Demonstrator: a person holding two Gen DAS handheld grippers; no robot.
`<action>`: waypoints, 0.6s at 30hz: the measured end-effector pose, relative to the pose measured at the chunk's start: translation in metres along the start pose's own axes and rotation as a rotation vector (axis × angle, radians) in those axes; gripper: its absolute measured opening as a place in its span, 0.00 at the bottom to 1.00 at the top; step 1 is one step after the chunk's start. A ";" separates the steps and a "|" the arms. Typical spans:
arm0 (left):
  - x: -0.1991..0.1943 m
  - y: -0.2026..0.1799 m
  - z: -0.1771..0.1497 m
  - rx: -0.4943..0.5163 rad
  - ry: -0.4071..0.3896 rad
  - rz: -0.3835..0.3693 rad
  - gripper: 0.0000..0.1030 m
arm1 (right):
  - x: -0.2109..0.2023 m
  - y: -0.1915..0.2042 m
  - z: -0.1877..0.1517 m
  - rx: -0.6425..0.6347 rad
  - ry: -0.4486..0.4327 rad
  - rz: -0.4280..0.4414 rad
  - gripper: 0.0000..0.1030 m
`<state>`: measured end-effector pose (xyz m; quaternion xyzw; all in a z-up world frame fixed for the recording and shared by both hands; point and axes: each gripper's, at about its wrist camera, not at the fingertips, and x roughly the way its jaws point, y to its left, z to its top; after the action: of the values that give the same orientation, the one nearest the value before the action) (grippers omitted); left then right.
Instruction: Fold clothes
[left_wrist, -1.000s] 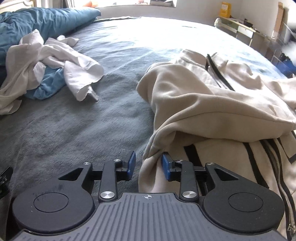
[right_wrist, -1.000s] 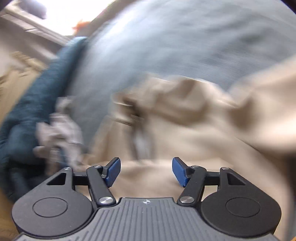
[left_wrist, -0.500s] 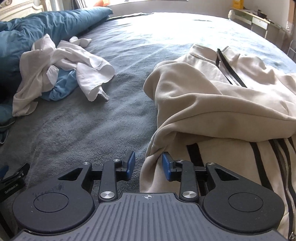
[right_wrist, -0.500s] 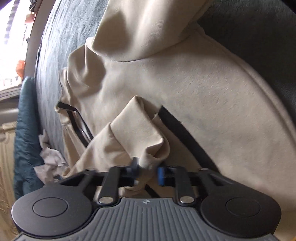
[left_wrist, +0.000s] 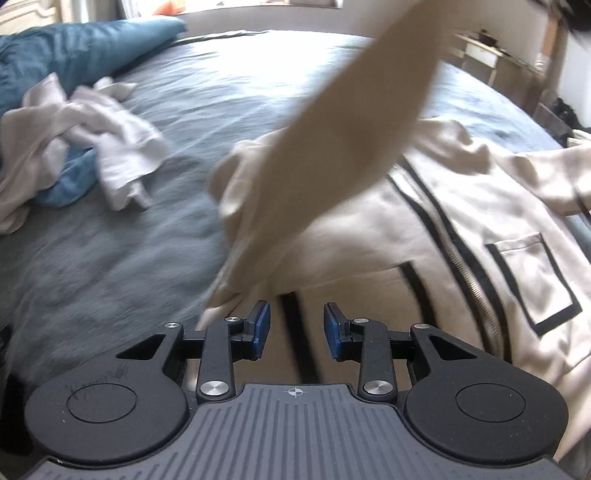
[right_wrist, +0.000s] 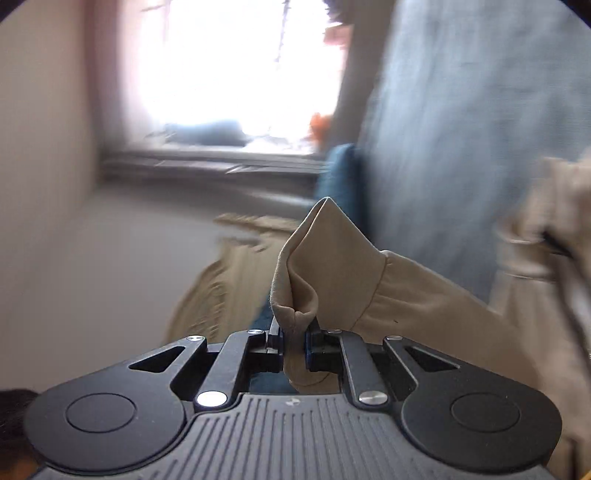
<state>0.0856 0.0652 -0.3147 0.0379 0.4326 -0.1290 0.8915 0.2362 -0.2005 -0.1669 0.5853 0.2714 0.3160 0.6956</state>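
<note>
The right gripper (right_wrist: 294, 349) has just closed its fingers on the cuff of the beige jacket's (left_wrist: 480, 206) sleeve (left_wrist: 354, 122), stretching it up and right across the bed (left_wrist: 147, 240), while the left gripper (left_wrist: 294, 330), narrowly open and empty, hovers over the near hem.

Raised sleeve (left_wrist: 369, 122) blurred, top cut off by frame; window (right_wrist: 236, 74) overexposed, smeared.
</note>
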 end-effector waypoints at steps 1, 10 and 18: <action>0.004 -0.002 0.003 0.001 -0.012 -0.004 0.31 | 0.026 0.011 -0.003 -0.021 0.035 0.044 0.11; 0.041 0.013 0.033 -0.106 -0.083 0.026 0.31 | 0.196 0.056 -0.081 -0.084 0.385 0.118 0.12; 0.055 0.053 0.015 -0.355 -0.102 0.114 0.26 | 0.157 0.045 -0.123 -0.120 0.358 0.100 0.11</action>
<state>0.1438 0.1031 -0.3501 -0.1021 0.4000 -0.0015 0.9108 0.2411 0.0026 -0.1441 0.4899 0.3420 0.4647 0.6535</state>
